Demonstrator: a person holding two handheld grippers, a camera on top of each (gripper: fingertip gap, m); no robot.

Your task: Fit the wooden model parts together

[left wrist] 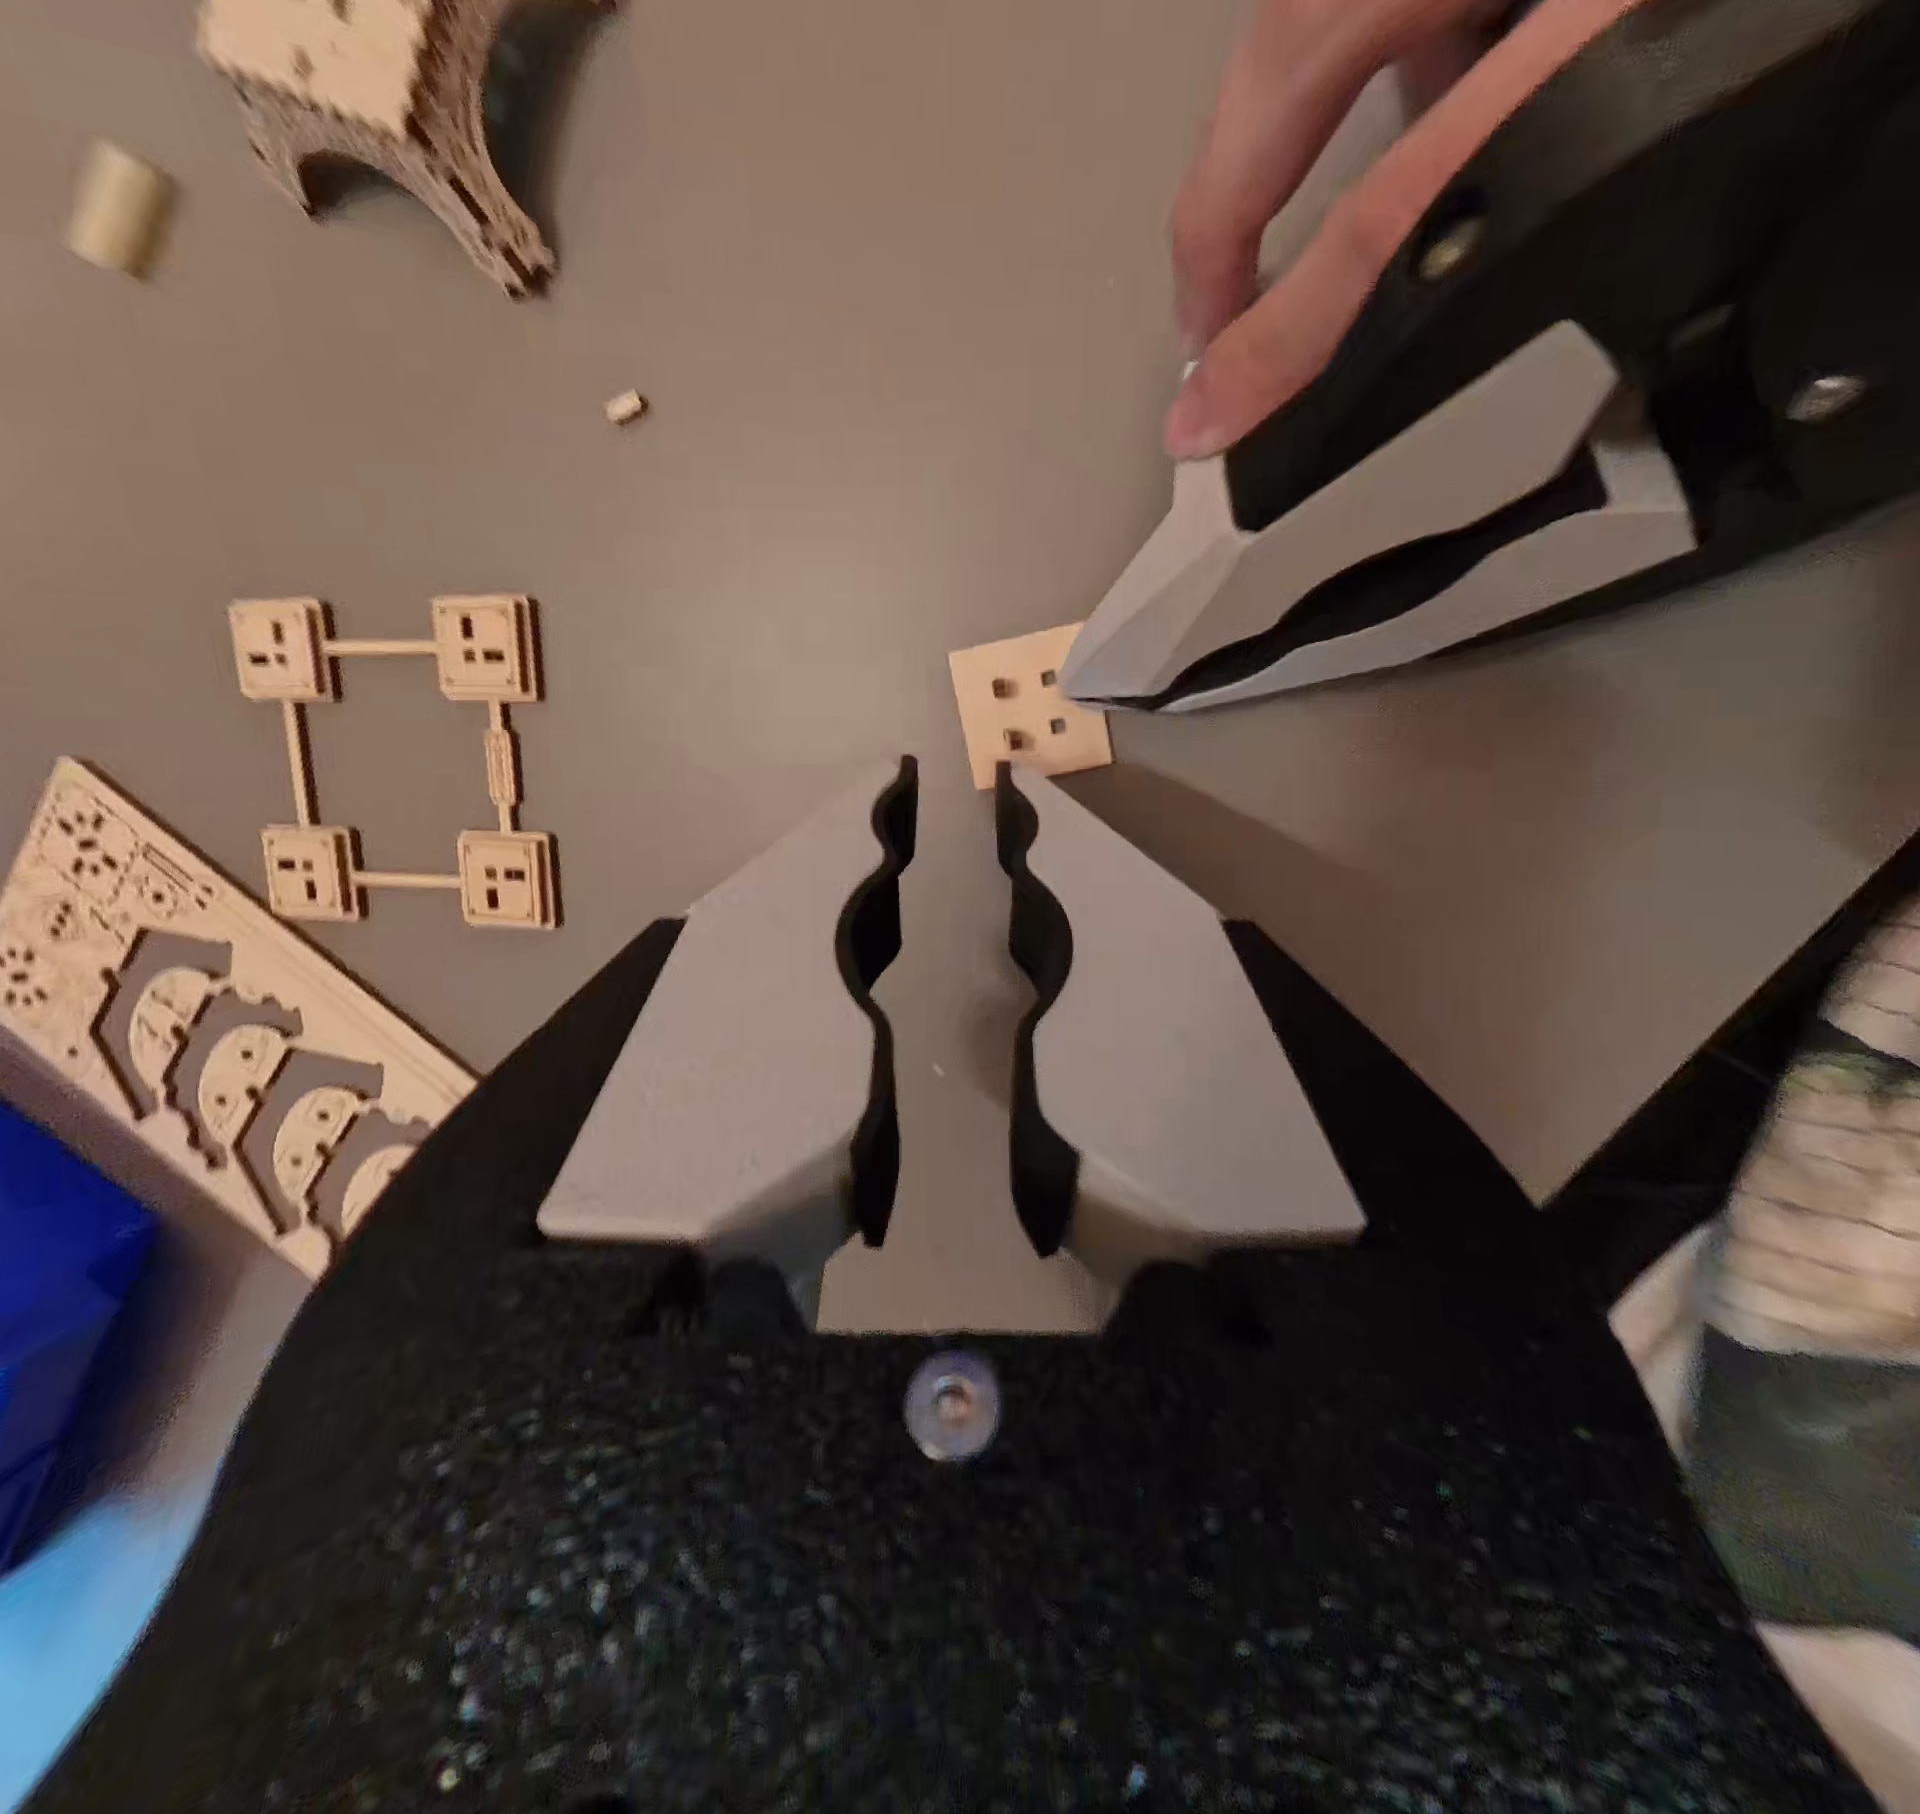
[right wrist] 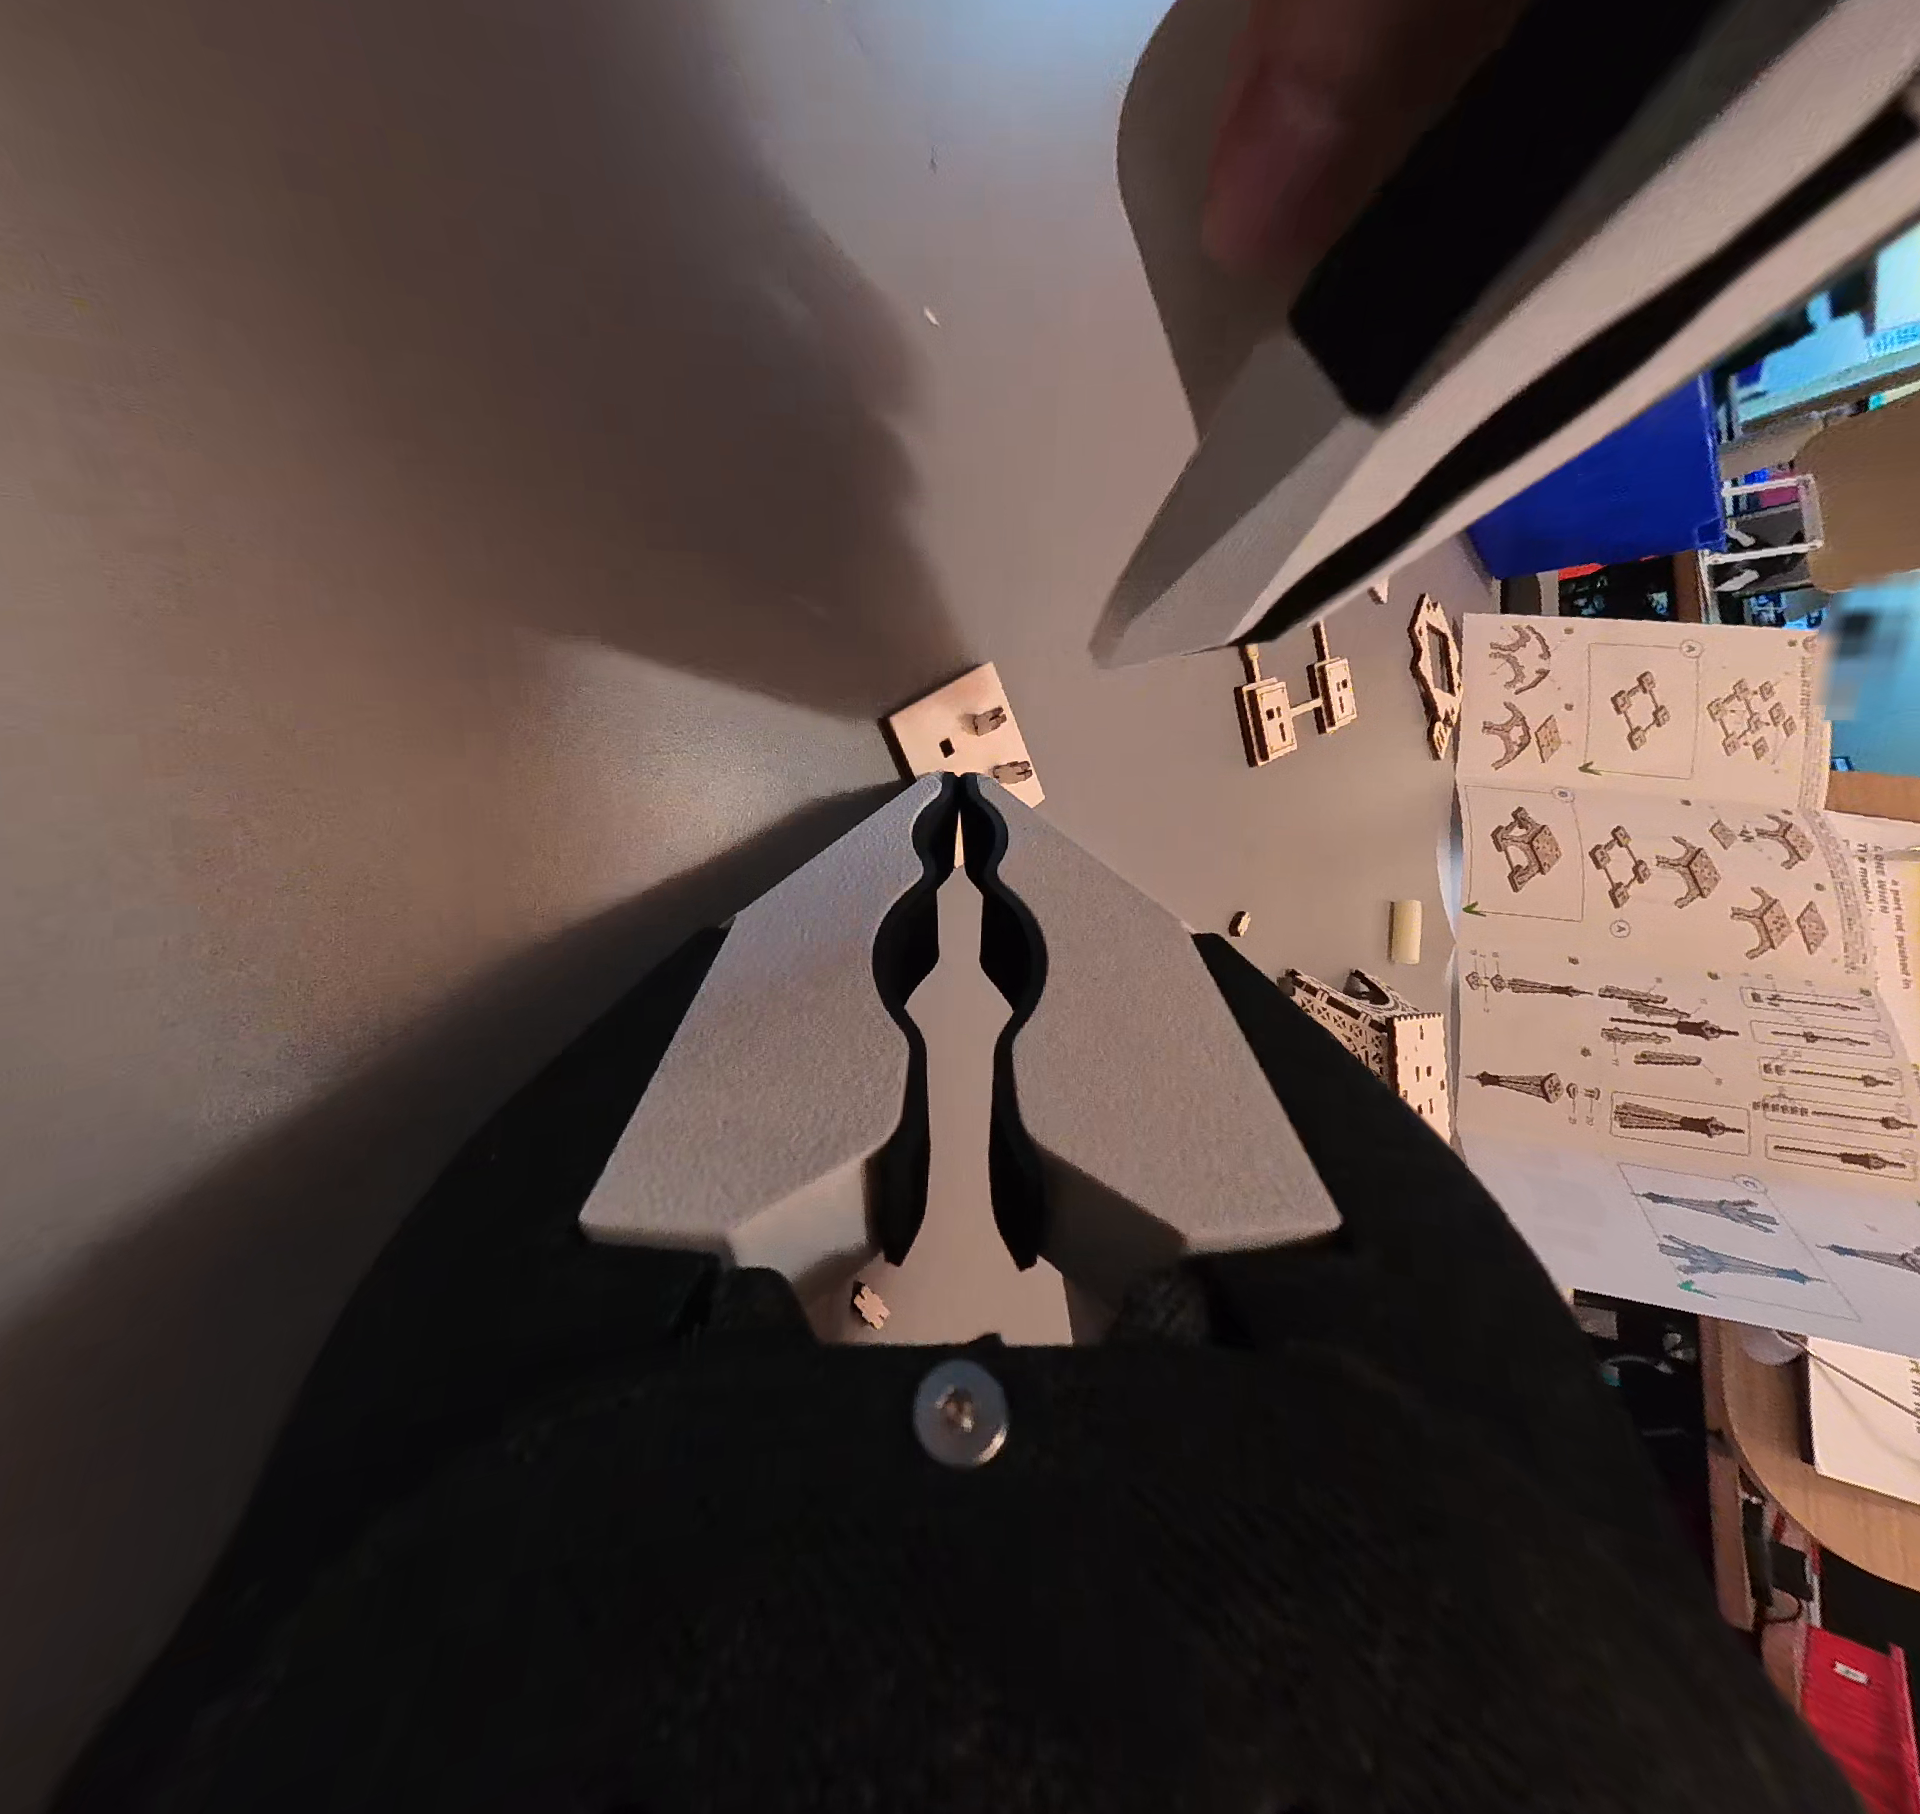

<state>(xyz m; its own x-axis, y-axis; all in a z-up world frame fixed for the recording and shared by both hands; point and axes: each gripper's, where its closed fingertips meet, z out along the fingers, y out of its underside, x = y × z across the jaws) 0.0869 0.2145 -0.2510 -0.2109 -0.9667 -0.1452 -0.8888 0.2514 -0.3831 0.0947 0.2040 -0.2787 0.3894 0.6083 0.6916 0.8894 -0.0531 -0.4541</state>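
Observation:
A small square wooden plate (left wrist: 1023, 710) with four holes lies on the grey table. In the right wrist view the plate (right wrist: 951, 720) has two small pegs standing in it. My right gripper (right wrist: 958, 785) is shut on the plate's edge; in the left wrist view it (left wrist: 1081, 696) comes in from the upper right, held by a hand. My left gripper (left wrist: 956, 777) is open and empty, with its tips just at the plate's near edge. In the right wrist view the left gripper (right wrist: 1143, 621) hangs above right of the plate.
A wooden tower base (left wrist: 405, 71), a frame of four joined squares (left wrist: 395, 762), a cut-out parts sheet (left wrist: 208, 1016), a small cylinder (left wrist: 120, 206) and a loose peg (left wrist: 623, 405) lie to the left. An instruction sheet (right wrist: 1662, 933) and a cross-shaped piece (right wrist: 871, 1304) show in the right wrist view. The tips of both grippers are at nearly the same place. It is some 11 cm from my right tips to the loose peg (left wrist: 623, 405).

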